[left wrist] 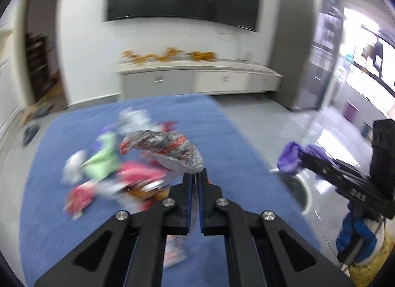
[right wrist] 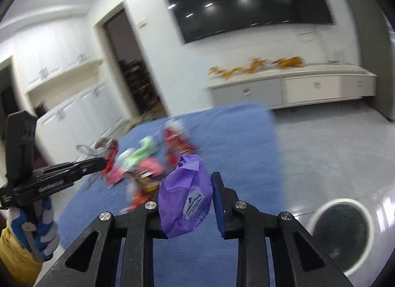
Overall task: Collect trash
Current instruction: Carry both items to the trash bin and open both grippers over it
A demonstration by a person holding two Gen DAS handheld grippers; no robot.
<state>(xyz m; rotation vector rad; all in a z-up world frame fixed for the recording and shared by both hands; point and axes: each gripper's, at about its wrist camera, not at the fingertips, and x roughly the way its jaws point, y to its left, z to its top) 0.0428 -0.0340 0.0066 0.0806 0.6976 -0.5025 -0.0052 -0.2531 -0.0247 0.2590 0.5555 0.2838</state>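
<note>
1. Left wrist view: left gripper [left wrist: 196, 178] clenched on a crumpled silver/red wrapper [left wrist: 163, 149], which sticks out ahead of the tips, up and left, clear of the blue cloth [left wrist: 61, 225].
2. Same view, beyond & left of the jaws: pile of loose wrappers [left wrist: 108, 171] on the cloth – green, pink, white, red. Blurred, so can't count them.
3. Far right of the jaws: right gripper [left wrist: 302, 157] w/ a purple packet [left wrist: 288, 158] at its tip, over the grey floor; white-rimmed bin [left wrist: 305, 195] just below it.
4. Right wrist view: right gripper [right wrist: 187, 195] grasping the purple packet [right wrist: 185, 198] – pads press both sides, packet fills the gap.
5. Left of these jaws: left gripper [right wrist: 98, 162] w/ wrapper [right wrist: 109, 153] at its tip, gloved hand [right wrist: 37, 227] on the handle. Pile [right wrist: 148, 166] sits ahead, on the cloth [right wrist: 246, 139].
6. Low right of the jaws: bin [right wrist: 342, 235], round & dark inside; contents not visible.
7. Progress, my read: two pieces picked, neither binned yet. Most of the pile left, so early-to-mid. Next likely drop both in the bin, then back for more.
</note>
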